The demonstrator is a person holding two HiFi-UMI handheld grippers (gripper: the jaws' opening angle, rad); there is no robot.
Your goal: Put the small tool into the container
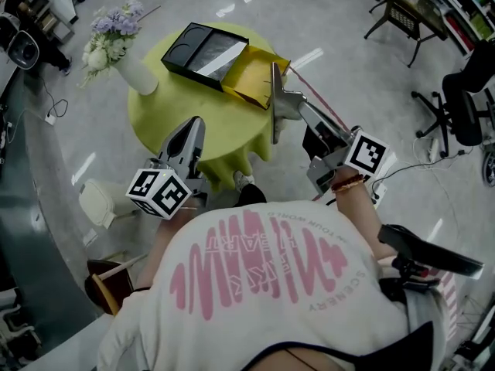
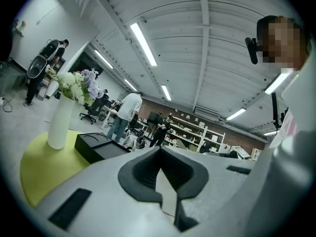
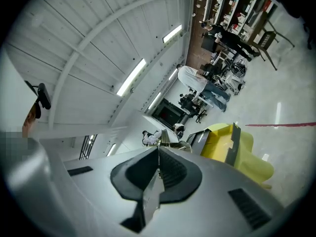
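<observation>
A black container (image 1: 203,52) with two compartments lies on the round yellow-green table (image 1: 174,110); its right compartment shows a silvery glare. The left gripper view has it low and dark, as the container (image 2: 98,144), beyond the jaws. I cannot pick out a small tool in any view. My left gripper (image 1: 196,124) is raised over the table's near edge, tilted upward, jaws together and empty (image 2: 160,149). My right gripper (image 1: 274,69) is lifted at the table's right side near a yellow pad (image 1: 255,76), shut with nothing between its pads (image 3: 158,148).
A white vase of flowers (image 1: 128,52) stands at the table's left; it also shows as a vase (image 2: 58,122) in the left gripper view. Office chairs (image 1: 456,107) and shelving stand to the right. People stand far off (image 2: 126,115). A white stool (image 1: 97,203) sits on the floor, left.
</observation>
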